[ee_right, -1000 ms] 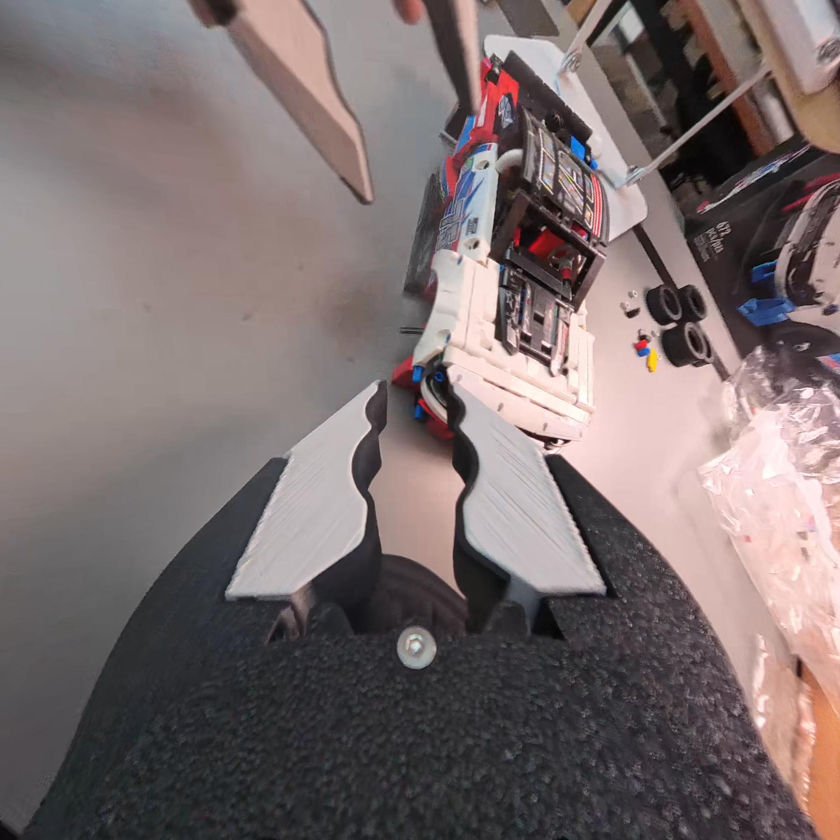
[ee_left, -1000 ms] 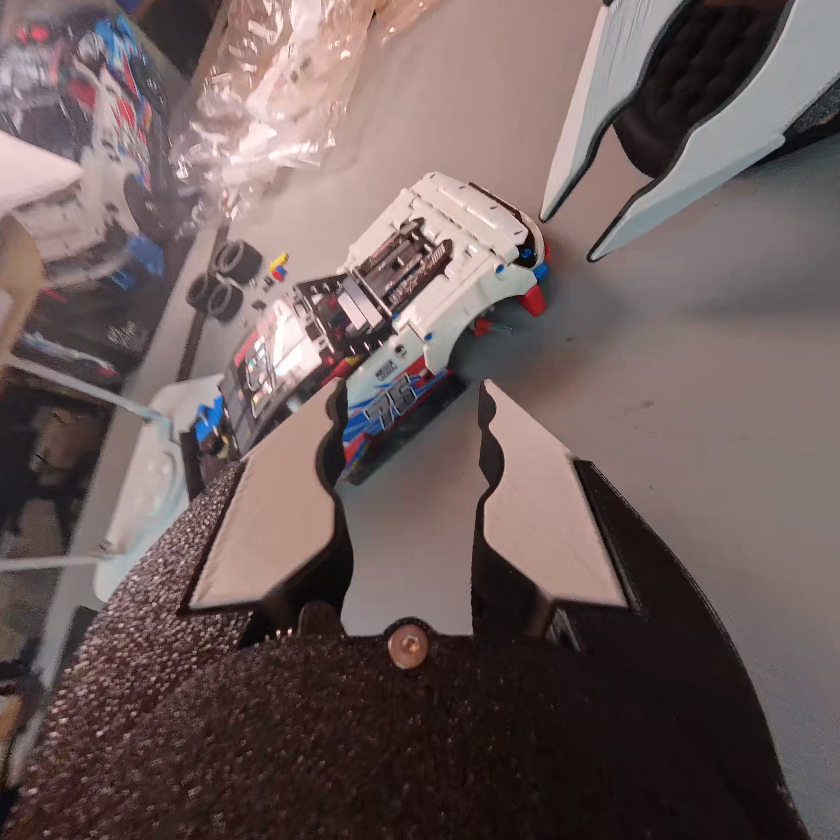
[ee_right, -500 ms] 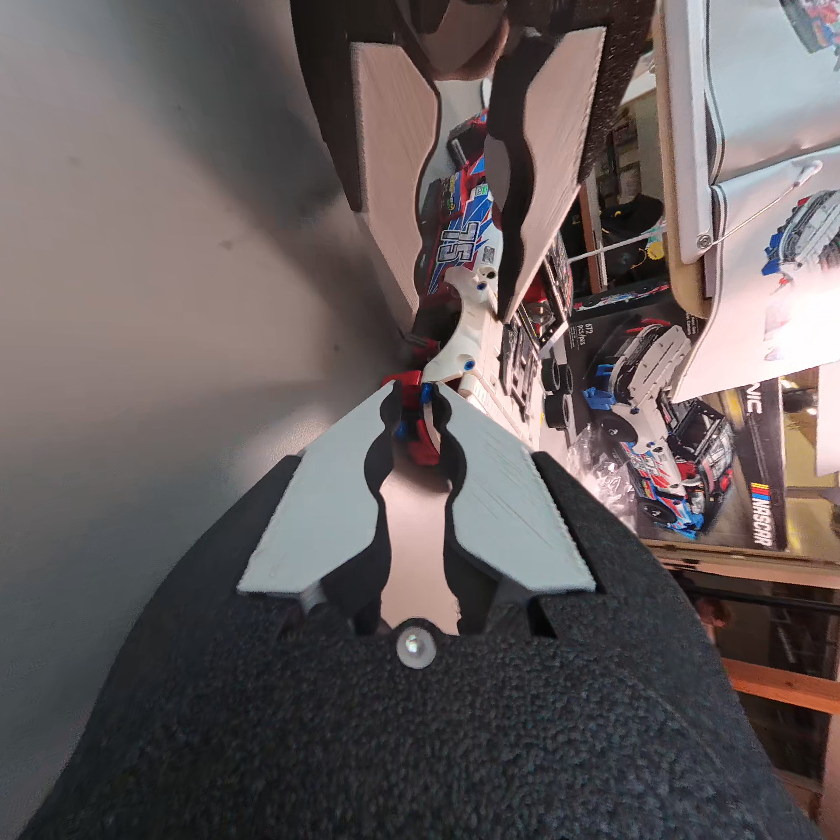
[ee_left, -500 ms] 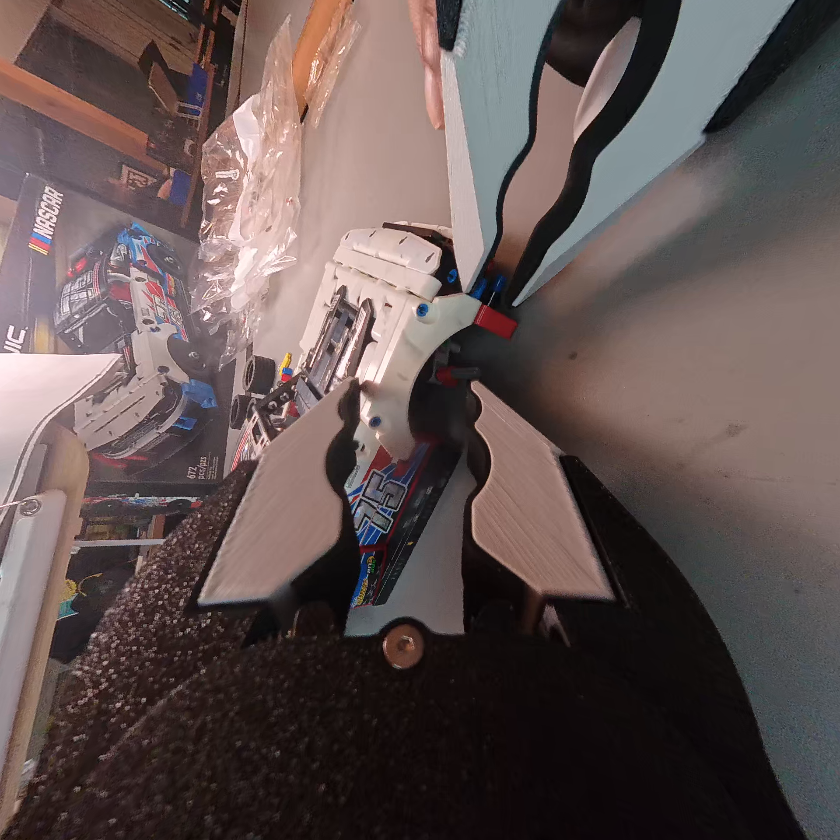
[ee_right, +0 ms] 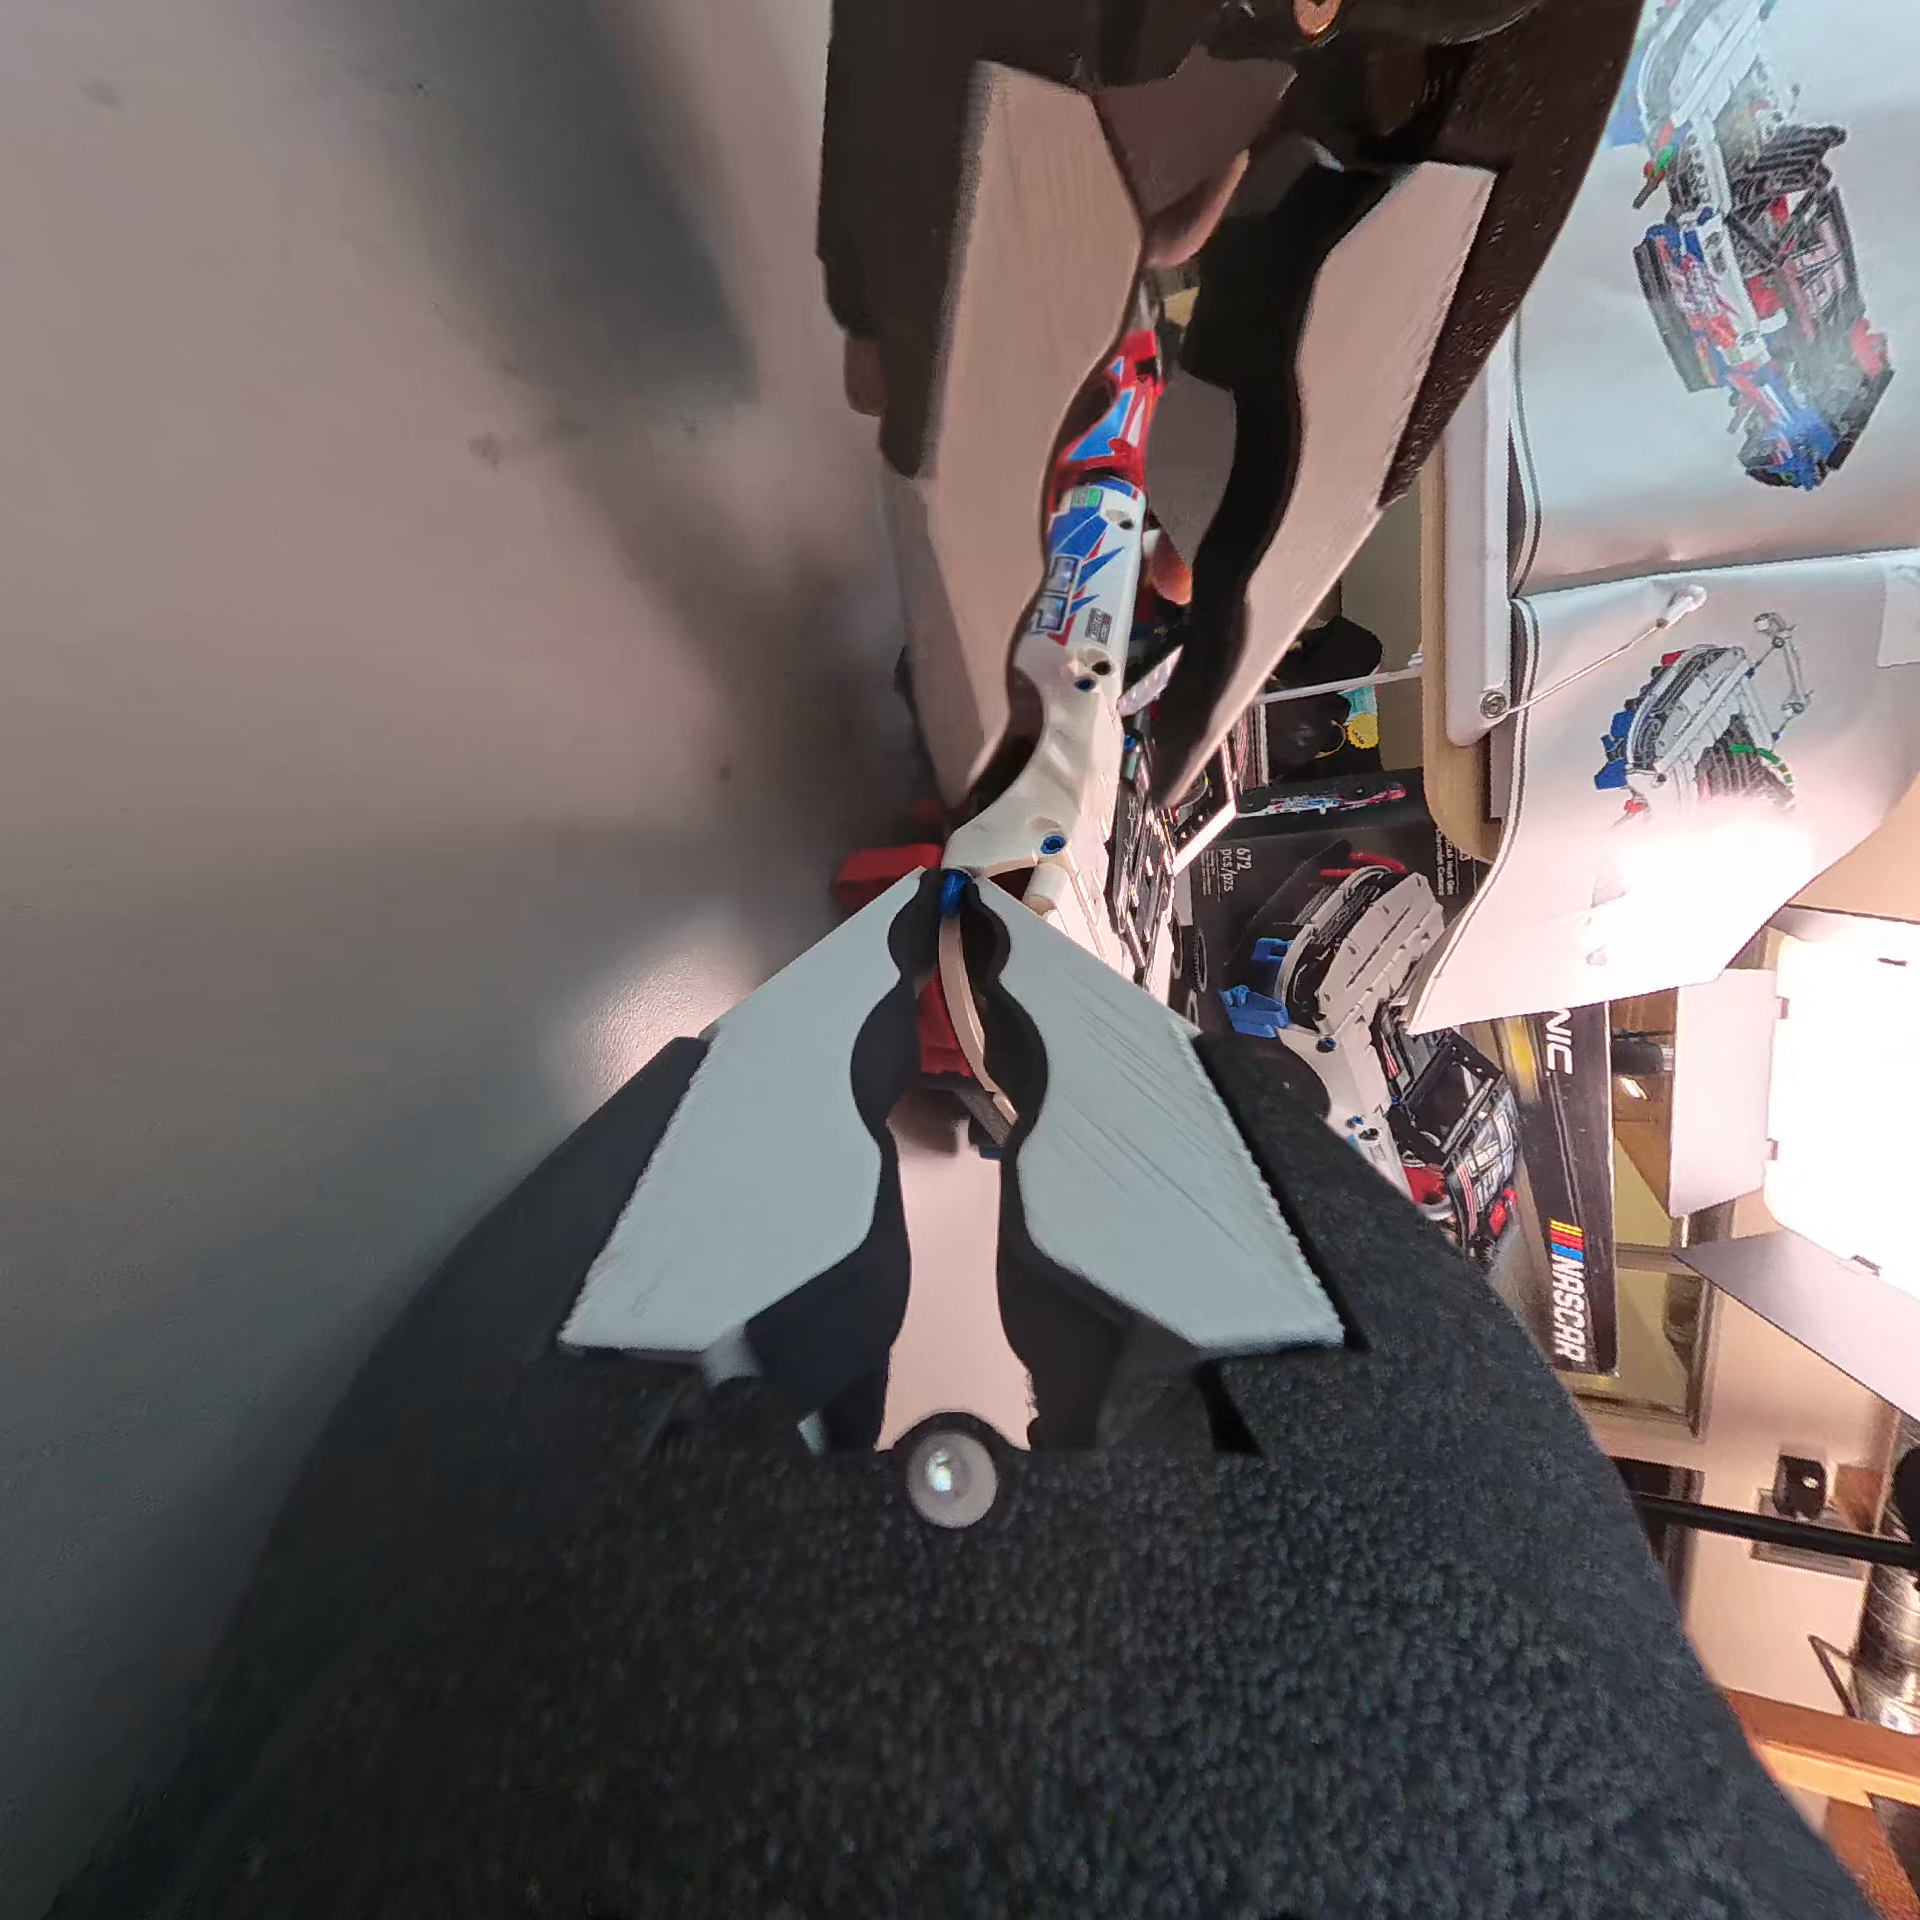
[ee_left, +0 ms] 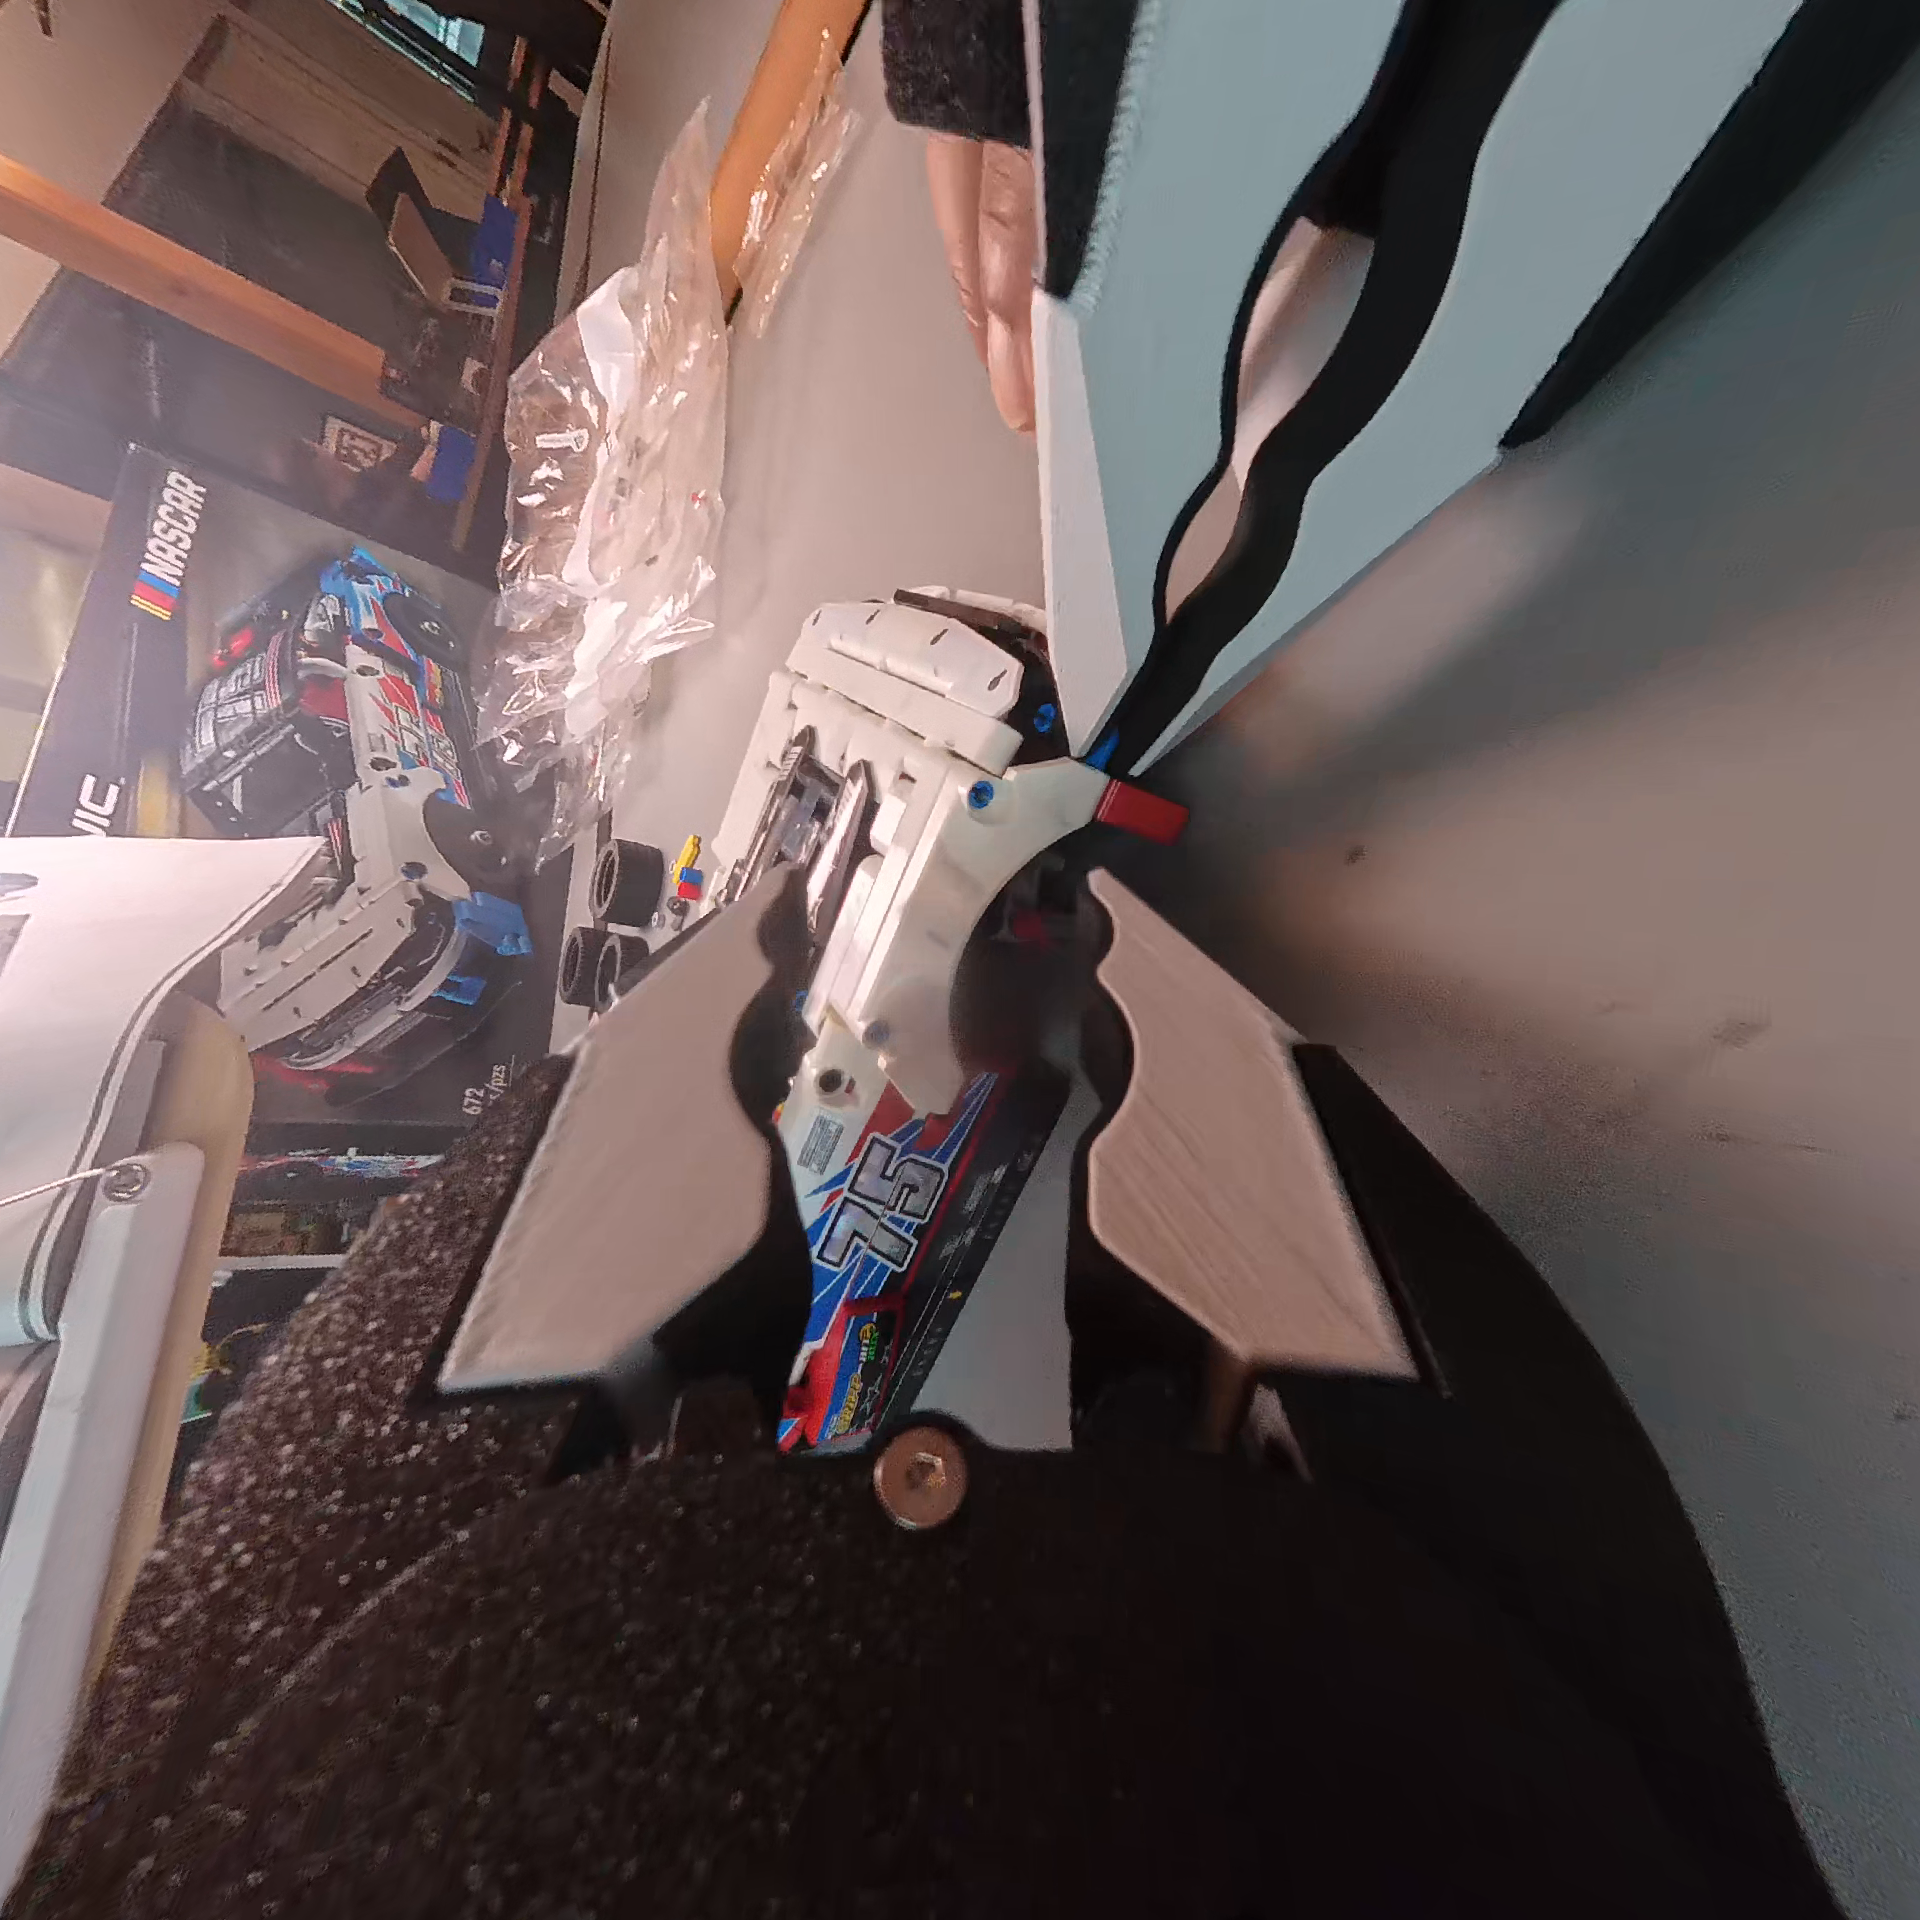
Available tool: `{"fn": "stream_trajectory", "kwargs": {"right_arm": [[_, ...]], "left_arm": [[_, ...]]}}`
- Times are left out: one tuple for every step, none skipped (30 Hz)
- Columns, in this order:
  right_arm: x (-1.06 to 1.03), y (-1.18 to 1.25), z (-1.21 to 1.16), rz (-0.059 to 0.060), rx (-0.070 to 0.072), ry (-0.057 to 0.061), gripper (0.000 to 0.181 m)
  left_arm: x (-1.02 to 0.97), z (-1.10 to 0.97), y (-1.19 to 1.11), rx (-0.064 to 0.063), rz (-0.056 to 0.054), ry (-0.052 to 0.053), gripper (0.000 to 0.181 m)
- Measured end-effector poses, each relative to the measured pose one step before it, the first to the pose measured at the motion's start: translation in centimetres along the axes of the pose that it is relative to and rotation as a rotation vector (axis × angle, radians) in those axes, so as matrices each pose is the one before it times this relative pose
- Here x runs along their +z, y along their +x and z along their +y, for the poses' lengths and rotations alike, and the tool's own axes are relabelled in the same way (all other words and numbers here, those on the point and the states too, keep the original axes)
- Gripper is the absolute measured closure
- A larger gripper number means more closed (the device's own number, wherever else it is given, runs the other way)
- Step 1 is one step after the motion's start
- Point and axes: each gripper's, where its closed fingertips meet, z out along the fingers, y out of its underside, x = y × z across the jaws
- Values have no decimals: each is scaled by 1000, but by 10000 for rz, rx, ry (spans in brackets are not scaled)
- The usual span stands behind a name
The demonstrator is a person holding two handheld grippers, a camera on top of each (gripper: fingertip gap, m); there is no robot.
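Observation:
A white, red and blue brick-built race car (ee_left: 904, 831) lies on the grey table (ee_left: 1558, 935). My left gripper (ee_left: 940, 925) is open, and its fingers straddle the car's numbered side panel just behind the front wheel arch. My right gripper (ee_right: 948, 899) is shut on the car's front corner, pinching a blue pin and the white fender edge there. In the left wrist view the right gripper (ee_left: 1120, 750) comes down from the top onto that corner. In the right wrist view the left gripper (ee_right: 1075, 779) straddles the car's side (ee_right: 1081, 644).
The set's dark box (ee_left: 260, 779) stands at the table's far edge, with crumpled plastic bags (ee_left: 613, 520) beside it. Black tyres (ee_left: 613, 904) and small loose bricks (ee_left: 686, 873) lie behind the car. An open instruction booklet (ee_right: 1714, 727) hangs on a stand. My left and right fingertips are right by each other.
Both grippers have moved in on the car from opposite ends. The right gripper has closed onto the front corner. The left gripper has slid along the side panel at the same opening.

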Motion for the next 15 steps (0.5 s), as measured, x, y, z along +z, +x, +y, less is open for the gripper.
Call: {"fn": "stream_trajectory", "kwargs": {"right_arm": [[-3,0,-14,8,98,55,179],[-10,10,5,17,117,29,179],[-19,7,1,14,61,18,179],[-19,-14,-4,1,60,7,179],[-24,2,0,-9,81,10,179],[-39,16,111,-12,134,-29,179],[-81,1,107,-33,170,13,179],[-73,-7,81,-27,121,1,180],[-68,-15,84,-19,54,-12,180],[-116,-97,-72,-79,63,86,180],[-105,-45,17,-43,48,42,180],[-100,-44,54,-52,72,14,180],[-93,-33,73,-37,54,-19,180],[-49,1,93,-10,45,-27,181],[-26,28,85,-16,65,-33,180]], "left_arm": [[350,200,154,291,-17,-225,123],[282,-115,117,198,-13,15,126],[336,49,-30,92,-72,-75,128],[400,267,-137,50,-137,-188,137],[278,19,-41,29,-95,18,138],[113,-65,-55,-62,-58,85,139],[12,-34,-25,-110,-30,95,141],[-39,-38,38,-146,-29,122,144],[-160,-144,-51,-134,-65,190,153],[-98,-20,-3,-62,4,46,153],[-20,-47,52,21,0,13,154],[4,-67,60,75,-32,31,154],[26,-45,13,-26,-23,77,155],[22,-22,-18,-122,15,103,155],[19,-3,-11,-67,4,60,155]]}}
